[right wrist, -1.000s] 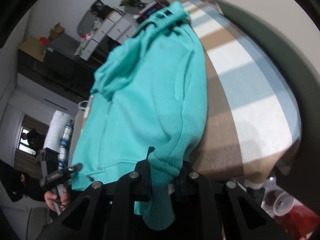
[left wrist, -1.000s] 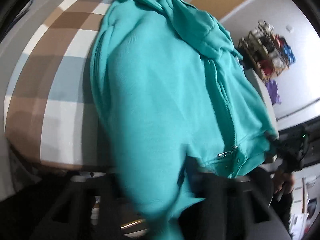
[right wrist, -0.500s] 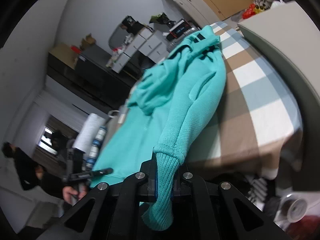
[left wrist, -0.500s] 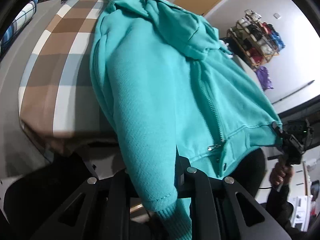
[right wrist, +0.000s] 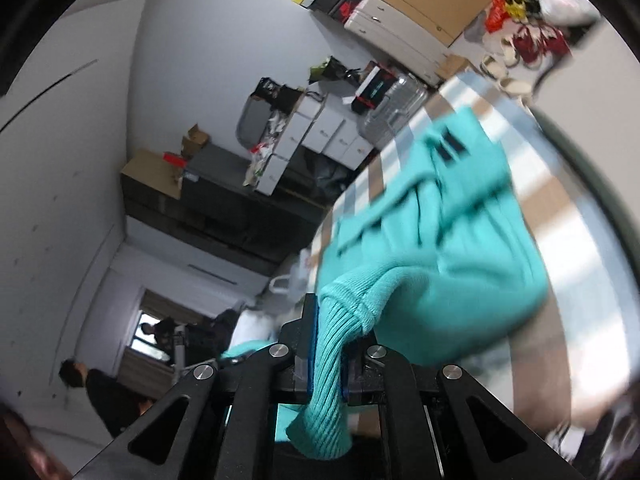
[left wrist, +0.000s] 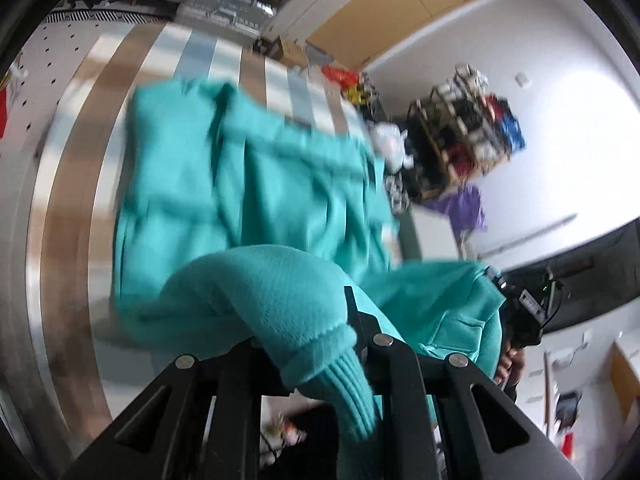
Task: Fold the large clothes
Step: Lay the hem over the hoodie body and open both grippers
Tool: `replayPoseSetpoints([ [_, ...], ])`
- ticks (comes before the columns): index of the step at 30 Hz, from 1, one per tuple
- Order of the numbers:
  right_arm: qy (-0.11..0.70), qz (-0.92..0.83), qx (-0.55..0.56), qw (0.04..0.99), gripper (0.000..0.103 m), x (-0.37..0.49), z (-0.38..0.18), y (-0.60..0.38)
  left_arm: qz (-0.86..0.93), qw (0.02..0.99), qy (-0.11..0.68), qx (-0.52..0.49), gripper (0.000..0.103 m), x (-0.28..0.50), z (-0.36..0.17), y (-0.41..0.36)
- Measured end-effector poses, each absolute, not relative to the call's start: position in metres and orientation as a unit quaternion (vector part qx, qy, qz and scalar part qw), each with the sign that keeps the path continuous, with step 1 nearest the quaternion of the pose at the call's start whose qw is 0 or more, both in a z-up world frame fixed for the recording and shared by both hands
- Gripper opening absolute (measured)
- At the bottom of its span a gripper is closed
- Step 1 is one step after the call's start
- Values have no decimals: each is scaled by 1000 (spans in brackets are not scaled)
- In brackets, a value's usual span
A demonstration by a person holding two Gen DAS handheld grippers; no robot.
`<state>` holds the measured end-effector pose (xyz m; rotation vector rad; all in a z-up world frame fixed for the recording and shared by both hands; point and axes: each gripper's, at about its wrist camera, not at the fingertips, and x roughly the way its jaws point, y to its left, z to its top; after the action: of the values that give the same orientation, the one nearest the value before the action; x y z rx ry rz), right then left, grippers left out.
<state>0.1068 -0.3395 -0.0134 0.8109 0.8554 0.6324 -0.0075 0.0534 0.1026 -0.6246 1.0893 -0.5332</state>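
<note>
Teal hoodie [left wrist: 248,200] lies spread over the striped bed cover [left wrist: 76,184], its lower part lifted off the bed by both grippers. The left gripper [left wrist: 320,344] has its jaws nearly together, clamped on one ribbed sleeve cuff [left wrist: 340,376] — the cuff bunches between the fingers and its end hangs down toward the camera. The right gripper [right wrist: 330,356] is likewise pinched almost shut on the other ribbed cuff [right wrist: 326,380], which passes between the blue pads [right wrist: 312,344] and dangles below them.

In the left wrist view the far gripper shows at the right edge, with teal fabric stretching across to it. In the right wrist view the hoodie [right wrist: 440,248] runs away up the bed toward the white drawers [right wrist: 320,132] and a silver suitcase [right wrist: 396,100]; a person in dark clothes [right wrist: 100,392] stands by the window at lower left.

Compared with a second ago, both grips were already on the sleeves but a little looser. Both views have since swung upward: half a second back the zipper and front hem filled the left view, and now the body of the garment sits further off, blurred, with more of the room — the shoe rack [left wrist: 468,136], the wooden wardrobe [left wrist: 400,4] — showing above it. The sleeves now arch up from the bed to the jaws instead of lying along it.
</note>
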Motion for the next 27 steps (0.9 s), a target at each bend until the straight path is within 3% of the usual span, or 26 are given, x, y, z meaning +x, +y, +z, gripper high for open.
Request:
replayPoseSetpoints([
  [5,445,239,361,784,9,231,-13,-324,-208,749,534,-331,12,84,73,75],
  [11,512,171,339,771,11,337,-74,-314,-162,689,580,-405,14,138,-5,97],
  [14,558,156,349,737,11,362,-122,-320,-176,664,601,-409,19,143,-27,95],
  [17,556,180,371,722,14,361,-141,-331,-208,679,593,-379,26,137,-10,93],
  [18,543,196,362,732,15,355,-138,-334,-222,686,580,-379,35,132,-3,94],
  [19,530,213,349,743,19,348,-132,-336,-232,688,573,-381,48,130,2,94],
  [20,521,225,341,749,27,342,-125,-338,-236,689,570,-381,55,126,5,95],
  [21,508,236,331,759,36,333,-119,-341,-235,693,568,-377,69,122,8,96],
  [22,494,243,322,771,63,324,-112,-345,-228,699,571,-365,80,118,11,97],
  [23,481,245,313,781,79,318,-105,-346,-223,703,573,-359,80,115,12,98],
  [25,461,224,277,813,86,306,-90,-351,-216,700,577,-360,80,118,11,102],
  [27,453,225,261,822,86,300,-83,-355,-198,709,582,-345,80,117,12,106],
])
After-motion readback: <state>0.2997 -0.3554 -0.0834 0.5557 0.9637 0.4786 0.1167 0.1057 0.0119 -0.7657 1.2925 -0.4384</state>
